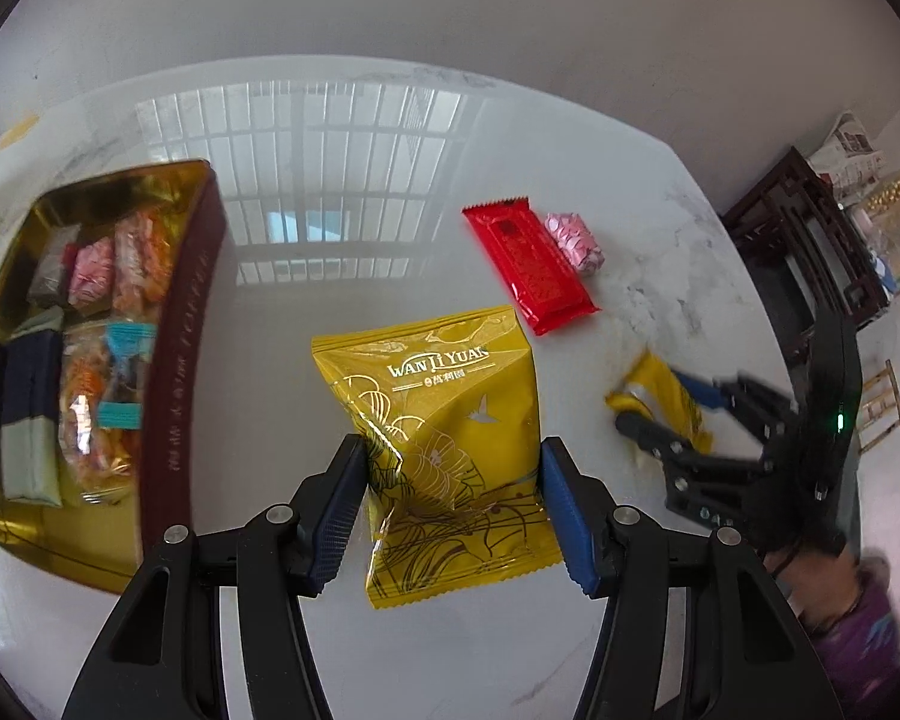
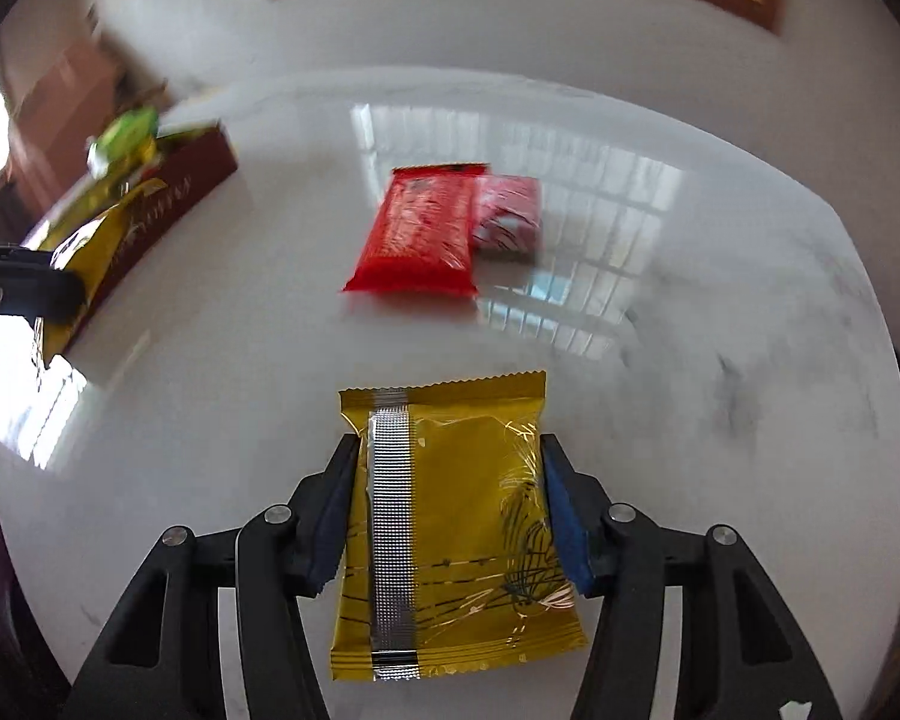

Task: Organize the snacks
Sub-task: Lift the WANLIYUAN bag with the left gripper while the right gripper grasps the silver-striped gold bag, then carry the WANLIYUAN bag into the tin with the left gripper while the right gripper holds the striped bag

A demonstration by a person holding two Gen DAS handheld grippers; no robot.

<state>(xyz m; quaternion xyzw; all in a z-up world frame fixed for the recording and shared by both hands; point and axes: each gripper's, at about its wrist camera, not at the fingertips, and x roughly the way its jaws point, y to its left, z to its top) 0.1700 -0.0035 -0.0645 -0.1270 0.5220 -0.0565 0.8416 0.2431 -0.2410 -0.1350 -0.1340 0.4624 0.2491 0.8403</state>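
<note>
My left gripper [image 1: 453,504] is shut on a yellow Wan Li Yuan snack packet [image 1: 450,450], held above the white marble table [image 1: 330,240]. My right gripper [image 2: 447,516] is shut on a second yellow packet [image 2: 450,528], seam side up; it also shows at the right of the left wrist view [image 1: 660,396]. The gold-lined snack box [image 1: 174,324] with dark red walls lies at the left and holds several wrapped snacks. A red packet [image 1: 531,267] and a pink snack [image 1: 576,240] lie side by side on the table.
The box also shows at the far left of the right wrist view [image 2: 174,192], with a green packet [image 2: 126,138] behind it. A dark wooden stand [image 1: 810,240] with clutter stands beyond the table's right edge. A wall lies behind the table.
</note>
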